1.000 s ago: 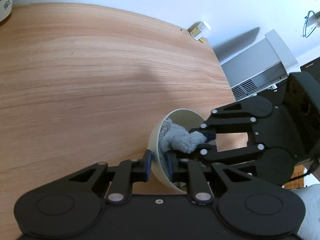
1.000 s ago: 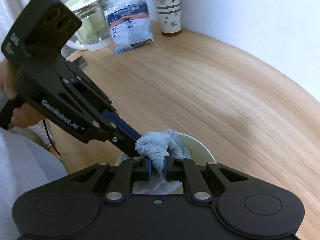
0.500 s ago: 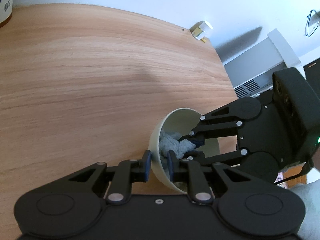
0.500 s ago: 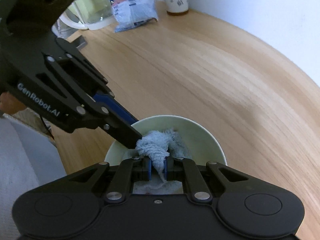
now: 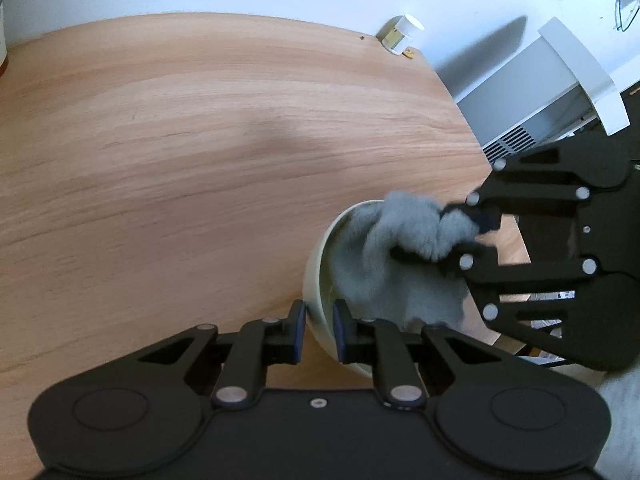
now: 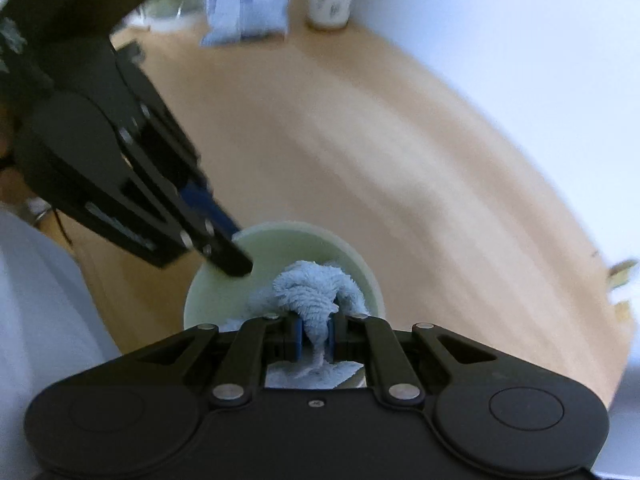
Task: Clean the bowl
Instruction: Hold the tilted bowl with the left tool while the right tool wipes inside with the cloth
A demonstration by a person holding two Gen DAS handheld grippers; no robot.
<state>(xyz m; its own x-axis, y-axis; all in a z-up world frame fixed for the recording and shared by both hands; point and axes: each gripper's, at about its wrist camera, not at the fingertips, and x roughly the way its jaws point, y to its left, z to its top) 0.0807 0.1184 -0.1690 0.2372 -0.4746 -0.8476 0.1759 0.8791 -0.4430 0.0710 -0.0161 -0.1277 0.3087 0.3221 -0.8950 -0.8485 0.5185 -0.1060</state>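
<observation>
Bowl [image 5: 320, 280] is sitting tilted near the worktop [image 5: 180, 140] edge, your left gripper [image 5: 319, 332] pinching its rim between narrow fingers. Your right gripper [image 6: 314, 334] is clamping the grey cloth [image 6: 316, 292] inside it, so wiping is seemingly under way, not finished. Motion blur and the cloth are hiding the inner wall, so any remaining dirt is unreadable.
</observation>
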